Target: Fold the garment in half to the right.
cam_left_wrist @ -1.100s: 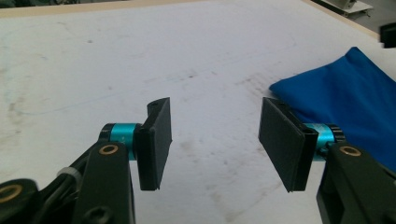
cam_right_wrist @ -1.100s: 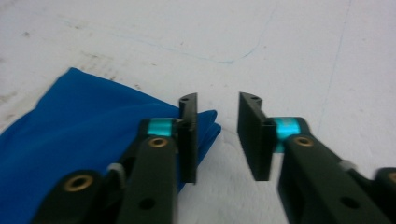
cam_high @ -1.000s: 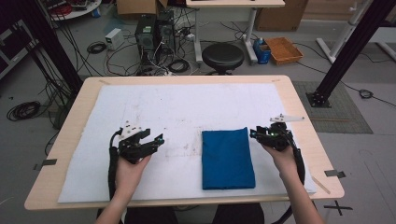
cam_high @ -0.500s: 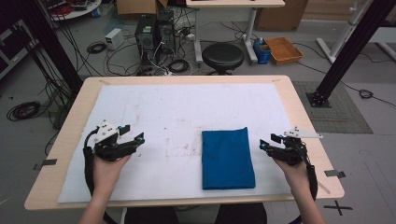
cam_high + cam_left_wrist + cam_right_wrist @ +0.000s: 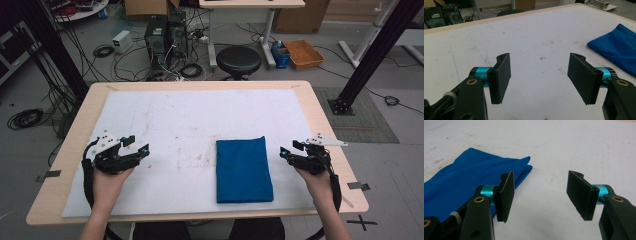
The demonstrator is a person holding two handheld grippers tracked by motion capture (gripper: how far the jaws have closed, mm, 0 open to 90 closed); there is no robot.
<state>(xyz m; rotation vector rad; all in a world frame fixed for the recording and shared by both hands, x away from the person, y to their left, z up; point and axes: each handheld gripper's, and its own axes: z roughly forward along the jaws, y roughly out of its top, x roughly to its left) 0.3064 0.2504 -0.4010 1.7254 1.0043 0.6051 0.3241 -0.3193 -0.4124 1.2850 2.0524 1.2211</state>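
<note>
The blue cloth (image 5: pixel 244 169) lies folded at lower centre of the high view, between the released left gripper (image 5: pixel 142 150) and the right gripper (image 5: pixel 284 151), whose empty jaws have just been opening.

Plain blue cloth (image 5: pixel 243 169); smudged white mat (image 5: pixel 190 115); black-jawed grippers with teal collars.

A robotics lab or research workshop: a pale wooden table (image 5: pixel 320 125) covered by a scuffed white sheet (image 5: pixel 190 120) stands on a grey floor strewn with tangled black cables (image 5: pixel 25 117). Behind it sit black desktop computer towers (image 5: pixel 165 35), a round black stool (image 5: pixel 239 60), cardboard boxes (image 5: pixel 145 6) and an orange tray (image 5: pixel 304 53), flanked by black metal frame struts (image 5: pixel 372 52).
</note>
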